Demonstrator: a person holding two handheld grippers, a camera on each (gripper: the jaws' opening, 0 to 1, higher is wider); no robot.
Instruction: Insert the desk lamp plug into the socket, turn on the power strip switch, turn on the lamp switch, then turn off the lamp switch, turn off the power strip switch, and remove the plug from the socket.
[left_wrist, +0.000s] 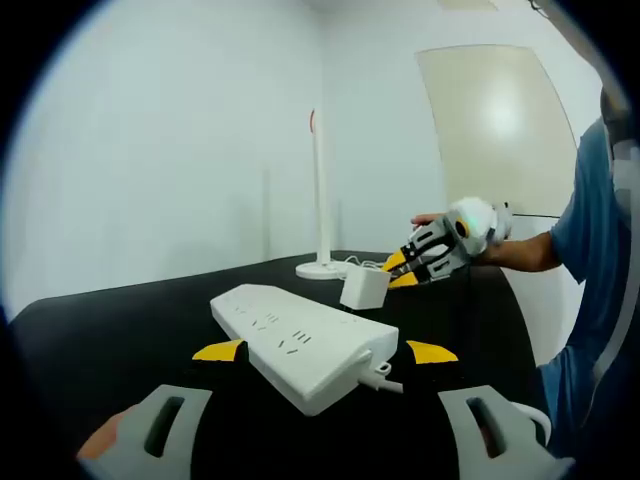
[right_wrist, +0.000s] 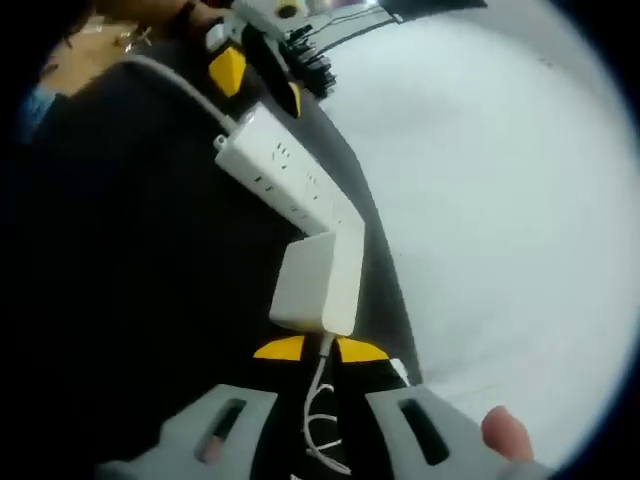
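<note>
Left gripper view showed the left gripper (left_wrist: 322, 352), jaws apart, straddling the long white plastic power strip (left_wrist: 305, 344) on the black table (left_wrist: 120, 325). Beyond it, the right gripper (left_wrist: 418, 262) was clamped on the white square lamp plug (left_wrist: 364, 288), carried just above the strip's far end, near the slim white desk lamp (left_wrist: 319, 200). Judging from this, the plug wanted squaring over the socket holes, the strip pinned steady. No lettering was legible.
</note>
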